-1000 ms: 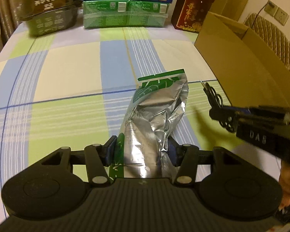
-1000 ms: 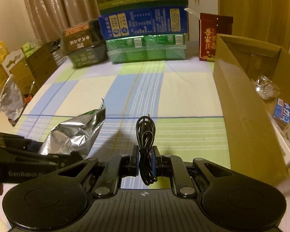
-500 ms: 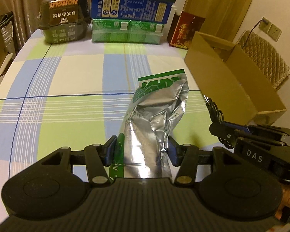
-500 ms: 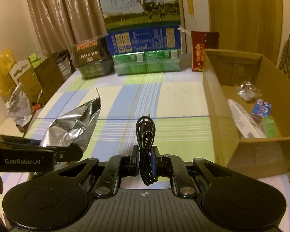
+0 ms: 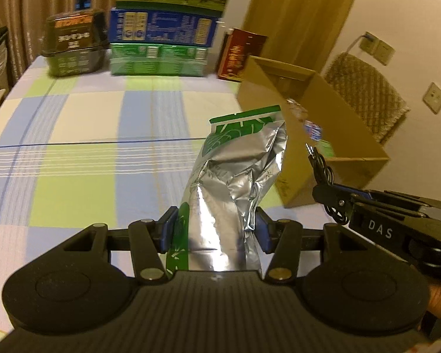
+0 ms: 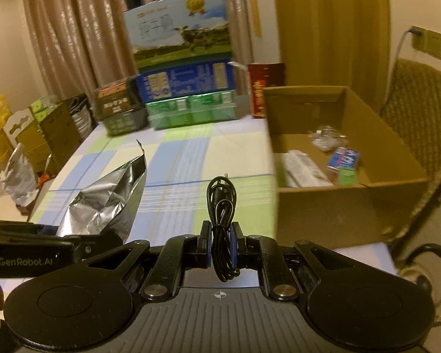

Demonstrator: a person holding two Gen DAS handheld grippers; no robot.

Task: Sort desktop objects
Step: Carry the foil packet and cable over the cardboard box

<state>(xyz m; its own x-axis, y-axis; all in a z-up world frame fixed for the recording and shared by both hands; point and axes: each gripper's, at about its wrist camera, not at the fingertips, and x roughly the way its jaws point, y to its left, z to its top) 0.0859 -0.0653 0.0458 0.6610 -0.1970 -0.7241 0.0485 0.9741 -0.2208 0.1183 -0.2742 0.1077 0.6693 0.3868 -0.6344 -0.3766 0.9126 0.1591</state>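
Both loads have risen off the checked tabletop (image 5: 82, 158) and swung toward the cardboard box (image 6: 350, 206) since a second ago, so its open inside — with a few packets already lying there — now shows to the right wrist. Pinched tight in the right hand-held gripper (image 6: 222, 247), the coiled black cable (image 6: 222, 206) points its long loop straight ahead, with the box lying ahead and to the right of it, nearer this hand than the other. To its left, the left hand-held gripper (image 5: 214, 231) clamps the foil pouch (image 5: 235, 182) at a middling spread — pouch standing forward and up, the box beyond its right edge — so I judge the cable is likely to go in first.
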